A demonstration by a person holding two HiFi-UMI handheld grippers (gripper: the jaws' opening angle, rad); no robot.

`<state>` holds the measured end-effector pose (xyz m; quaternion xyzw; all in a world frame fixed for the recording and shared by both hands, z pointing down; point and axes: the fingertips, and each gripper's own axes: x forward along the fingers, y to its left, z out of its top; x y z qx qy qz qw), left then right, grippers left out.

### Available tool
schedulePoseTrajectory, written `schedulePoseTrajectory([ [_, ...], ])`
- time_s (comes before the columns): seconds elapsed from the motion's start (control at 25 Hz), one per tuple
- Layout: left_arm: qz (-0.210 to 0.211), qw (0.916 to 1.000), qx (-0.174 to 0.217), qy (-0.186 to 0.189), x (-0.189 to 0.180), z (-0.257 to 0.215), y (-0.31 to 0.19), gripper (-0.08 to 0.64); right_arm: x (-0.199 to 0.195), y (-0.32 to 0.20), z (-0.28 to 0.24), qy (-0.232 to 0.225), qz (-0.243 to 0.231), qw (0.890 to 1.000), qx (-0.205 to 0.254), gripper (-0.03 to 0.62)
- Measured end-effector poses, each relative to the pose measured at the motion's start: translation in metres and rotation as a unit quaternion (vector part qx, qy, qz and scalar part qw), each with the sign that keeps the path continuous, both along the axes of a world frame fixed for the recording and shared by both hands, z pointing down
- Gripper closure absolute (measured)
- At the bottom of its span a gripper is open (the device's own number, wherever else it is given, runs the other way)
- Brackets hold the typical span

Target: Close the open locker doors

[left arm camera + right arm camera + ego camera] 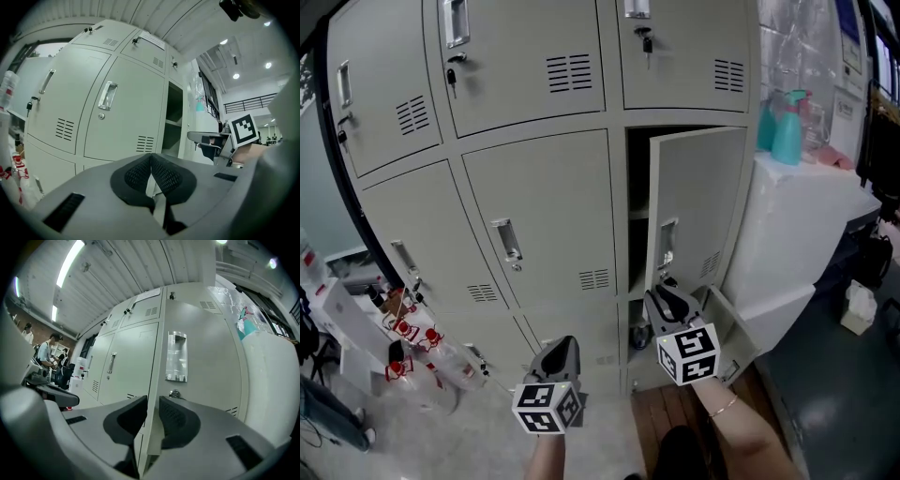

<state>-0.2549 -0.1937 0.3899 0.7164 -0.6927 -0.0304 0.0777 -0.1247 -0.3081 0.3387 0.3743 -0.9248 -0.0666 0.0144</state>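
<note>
The lockers (534, 206) and the open door (698, 206) at centre right are pale cream-grey, with silver handles (508, 242). The cubes on the left gripper (562, 345) and the right gripper (667, 294) carry black-and-white squares. The spray bottle (787, 127) at upper right is teal. The bottles (431, 361) at lower left are clear with red fittings.

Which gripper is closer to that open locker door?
Right. The right gripper grips the open door at its edge; the left gripper hangs to its left, before closed lockers.

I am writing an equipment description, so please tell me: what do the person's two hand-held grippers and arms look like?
Both the left gripper and right gripper have grey plastic bodies, black textured jaw pads and a white cube with black square markers. The forearms are bare; a thin bracelet circles the right wrist.
</note>
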Motion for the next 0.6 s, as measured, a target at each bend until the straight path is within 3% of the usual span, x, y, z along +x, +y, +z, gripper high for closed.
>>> schedulePoseTrajectory([
  [0.6,-0.034,0.9994,-0.006,0.006,-0.023,0.006,-0.018,0.538,-0.03,-0.072,0.02,0.033,0.016,0.999,-0.018,0.525],
])
